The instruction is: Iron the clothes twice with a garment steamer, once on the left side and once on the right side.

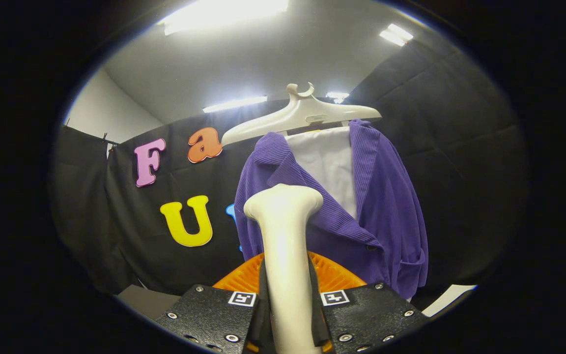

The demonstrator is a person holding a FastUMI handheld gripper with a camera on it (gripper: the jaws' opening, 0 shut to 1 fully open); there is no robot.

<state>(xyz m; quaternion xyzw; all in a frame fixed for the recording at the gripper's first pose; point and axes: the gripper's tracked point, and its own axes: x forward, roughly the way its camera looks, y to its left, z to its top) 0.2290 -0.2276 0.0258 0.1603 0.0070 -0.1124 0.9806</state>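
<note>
Booth wall behind purple jacket; tool clamps steamer handle, steamer head hidden.

Steamer in the claw, jacket just beyond.

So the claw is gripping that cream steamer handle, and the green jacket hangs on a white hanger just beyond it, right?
Nearly. The jacket is purple, not green, as the gripper view shows. The rest holds: the claw is shut on the cream steamer handle, and the jacket hangs on the white hanger beyond it.
</note>
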